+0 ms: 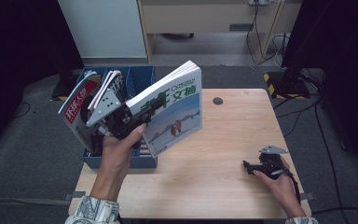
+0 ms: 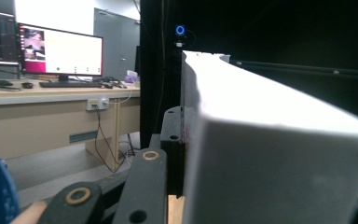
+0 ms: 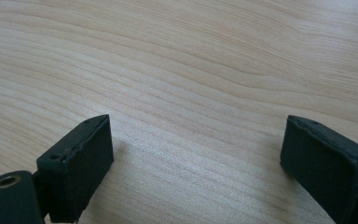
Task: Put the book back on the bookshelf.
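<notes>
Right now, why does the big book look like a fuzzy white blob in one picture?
In the left gripper view the magazine sits right against the camera, so its page edges blur into white; the high view shows its cover sharply; in the right gripper view the table wood grain looks crisp, with soft shadows.

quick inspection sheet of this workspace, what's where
surface: light wooden table, bare at centre, one dark round hole near its far edge
job's things: thick magazine held up, tilted, above the table's left part; blue rack at the left edge holds other magazines
clutter: nothing seen
grippers: left gripper clamped on the magazine; right gripper low over the table, jaws apart, nothing between them
cables: black cables on the floor to the right
surroundings: grey floor, wooden desk with lit monitor
</notes>
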Tool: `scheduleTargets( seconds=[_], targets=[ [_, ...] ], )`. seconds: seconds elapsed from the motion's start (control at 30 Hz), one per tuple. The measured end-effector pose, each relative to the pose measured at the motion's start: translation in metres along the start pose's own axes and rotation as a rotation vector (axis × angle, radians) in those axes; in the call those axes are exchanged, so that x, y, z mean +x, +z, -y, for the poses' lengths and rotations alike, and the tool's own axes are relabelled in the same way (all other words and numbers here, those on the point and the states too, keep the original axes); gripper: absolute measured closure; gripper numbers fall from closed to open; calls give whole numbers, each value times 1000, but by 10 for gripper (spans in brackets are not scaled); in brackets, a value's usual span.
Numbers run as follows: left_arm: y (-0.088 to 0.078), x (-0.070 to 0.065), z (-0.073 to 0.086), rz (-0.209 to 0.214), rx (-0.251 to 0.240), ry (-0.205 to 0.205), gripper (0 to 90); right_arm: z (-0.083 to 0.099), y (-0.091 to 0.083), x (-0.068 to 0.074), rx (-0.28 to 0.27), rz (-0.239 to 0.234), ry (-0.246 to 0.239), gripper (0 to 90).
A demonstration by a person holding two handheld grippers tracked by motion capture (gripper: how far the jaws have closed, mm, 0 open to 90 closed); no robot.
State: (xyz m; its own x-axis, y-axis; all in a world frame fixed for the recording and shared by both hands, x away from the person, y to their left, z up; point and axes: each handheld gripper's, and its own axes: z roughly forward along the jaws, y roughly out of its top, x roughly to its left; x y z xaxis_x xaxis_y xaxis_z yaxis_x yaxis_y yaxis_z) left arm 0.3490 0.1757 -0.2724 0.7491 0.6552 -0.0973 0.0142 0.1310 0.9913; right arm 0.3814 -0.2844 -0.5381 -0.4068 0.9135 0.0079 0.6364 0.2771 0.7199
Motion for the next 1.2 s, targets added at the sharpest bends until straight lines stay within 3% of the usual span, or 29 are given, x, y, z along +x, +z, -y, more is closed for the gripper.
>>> scheduleTargets(
  seconds=[1.2],
  targets=[
    [-58, 33, -10, -152, -16, 13, 732, -2, 2, -1, 9, -10, 1, 71]
  ],
)
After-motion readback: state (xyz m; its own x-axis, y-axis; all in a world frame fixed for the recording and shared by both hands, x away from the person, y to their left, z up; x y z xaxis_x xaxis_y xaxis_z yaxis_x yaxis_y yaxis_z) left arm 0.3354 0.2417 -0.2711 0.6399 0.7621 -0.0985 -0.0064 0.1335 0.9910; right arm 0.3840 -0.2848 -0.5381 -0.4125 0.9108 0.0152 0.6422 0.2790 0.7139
